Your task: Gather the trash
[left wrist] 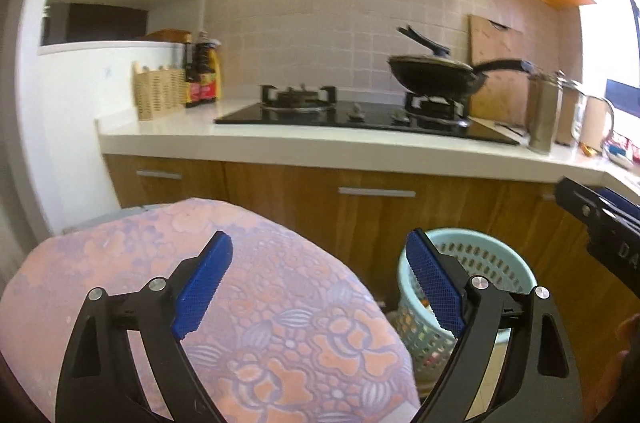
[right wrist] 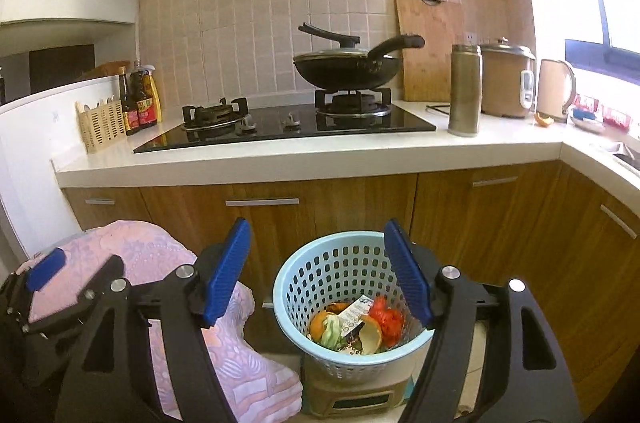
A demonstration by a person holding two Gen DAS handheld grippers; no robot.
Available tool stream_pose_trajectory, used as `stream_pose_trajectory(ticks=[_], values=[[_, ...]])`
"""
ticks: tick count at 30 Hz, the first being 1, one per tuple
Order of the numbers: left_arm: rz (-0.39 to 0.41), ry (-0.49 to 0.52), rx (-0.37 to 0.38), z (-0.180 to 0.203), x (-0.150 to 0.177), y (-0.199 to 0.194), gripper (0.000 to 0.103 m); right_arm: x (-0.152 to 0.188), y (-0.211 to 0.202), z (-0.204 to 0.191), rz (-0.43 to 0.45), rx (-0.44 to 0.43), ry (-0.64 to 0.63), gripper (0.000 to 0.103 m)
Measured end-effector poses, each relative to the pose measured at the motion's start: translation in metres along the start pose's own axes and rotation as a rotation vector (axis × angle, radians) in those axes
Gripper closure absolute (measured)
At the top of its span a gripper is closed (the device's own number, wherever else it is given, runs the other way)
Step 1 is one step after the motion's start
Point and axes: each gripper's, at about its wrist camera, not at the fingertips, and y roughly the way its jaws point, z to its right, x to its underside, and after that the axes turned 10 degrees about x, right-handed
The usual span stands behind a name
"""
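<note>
A light blue perforated trash basket (right wrist: 320, 275) stands on the floor in front of the wooden cabinets. It holds orange peels, a red wrapper, green scraps and a printed packet (right wrist: 354, 323). My right gripper (right wrist: 318, 259) is open and empty, just above and in front of the basket. My left gripper (left wrist: 320, 283) is open and empty, over a pink floral cloth (left wrist: 260, 303), with the basket (left wrist: 480, 263) behind its right finger. An orange peel (right wrist: 543, 119) lies on the counter at the far right. The left gripper also shows in the right wrist view (right wrist: 60, 287).
The white counter (right wrist: 304, 163) carries a black gas hob with a lidded wok (right wrist: 346, 65), a steel flask (right wrist: 465, 89), rice cooker, kettle, sauce bottles and a wicker holder (right wrist: 100, 127). The pink cloth-covered object (right wrist: 180, 303) fills the floor left of the basket.
</note>
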Motion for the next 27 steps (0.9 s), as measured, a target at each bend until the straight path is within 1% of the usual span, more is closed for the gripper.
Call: stream_pose_trajectory(ticks=[2, 7, 11, 17, 23, 25, 27], values=[[0.012, 0.0, -0.025, -0.002, -0.002, -0.002, 0.017, 0.0, -0.002, -0.002, 0.005, 0.001, -0.006, 0.036], [0.01, -0.035, -0.004, -0.008, -0.003, -0.003, 0.017, -0.002, -0.006, -0.002, 0.013, 0.006, -0.009, 0.034], [0.022, -0.023, -0.02, -0.007, -0.003, -0.005, 0.017, -0.004, -0.008, -0.002, 0.017, 0.005, 0.001, 0.033], [0.023, -0.019, -0.007, -0.005, -0.002, -0.005, 0.017, -0.006, -0.011, -0.003, 0.025, 0.0, 0.0, 0.032], [0.022, -0.04, 0.01, -0.009, -0.002, -0.005, 0.015, -0.007, -0.013, -0.005, 0.028, -0.003, -0.004, 0.029], [0.024, -0.042, 0.008, -0.01, -0.002, -0.005, 0.015, -0.007, -0.014, -0.006, 0.029, -0.003, -0.003, 0.026], [0.025, -0.041, 0.009, -0.01, -0.002, -0.005, 0.014, -0.007, -0.015, -0.006, 0.03, -0.008, -0.004, 0.026]])
